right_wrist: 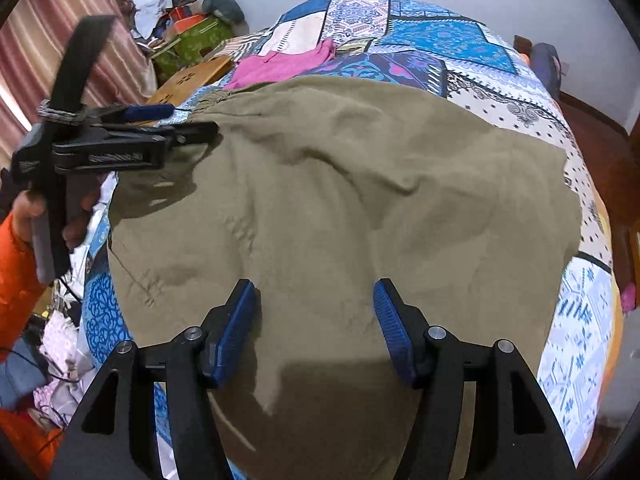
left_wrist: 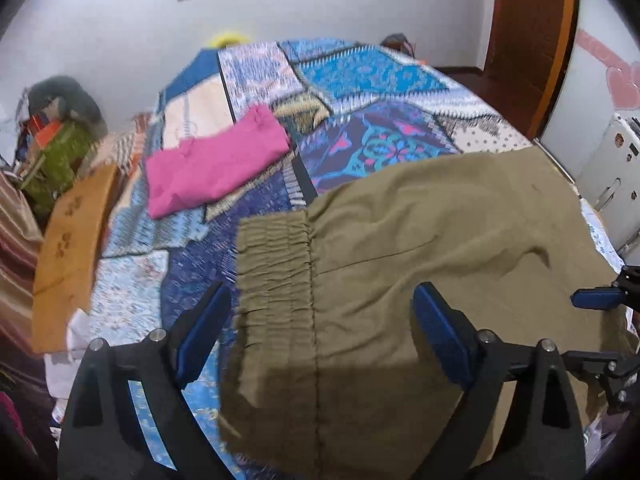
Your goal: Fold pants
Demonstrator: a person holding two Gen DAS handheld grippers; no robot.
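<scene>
Olive-green pants (left_wrist: 420,240) lie spread flat on the patchwork bedspread (left_wrist: 360,80), their gathered elastic waistband (left_wrist: 276,272) on the left. My left gripper (left_wrist: 322,292) hovers over the waistband end, jaws wide open, with the cloth below them and not pinched. In the right wrist view the pants (right_wrist: 340,184) fill the middle. My right gripper (right_wrist: 314,286) stands open above the cloth, nothing pressed between its blue pads (right_wrist: 236,332). The left gripper (right_wrist: 192,120) shows at upper left, held by a hand in an orange sleeve (right_wrist: 16,264).
A folded pink garment (left_wrist: 212,164) lies farther back on the bed. A wooden board (left_wrist: 68,248) rests at the bed's left edge, beside a clutter pile (left_wrist: 60,140). A wooden door (left_wrist: 528,40) and a white appliance (left_wrist: 616,168) stand at right. Striped curtains (right_wrist: 60,20) hang at left.
</scene>
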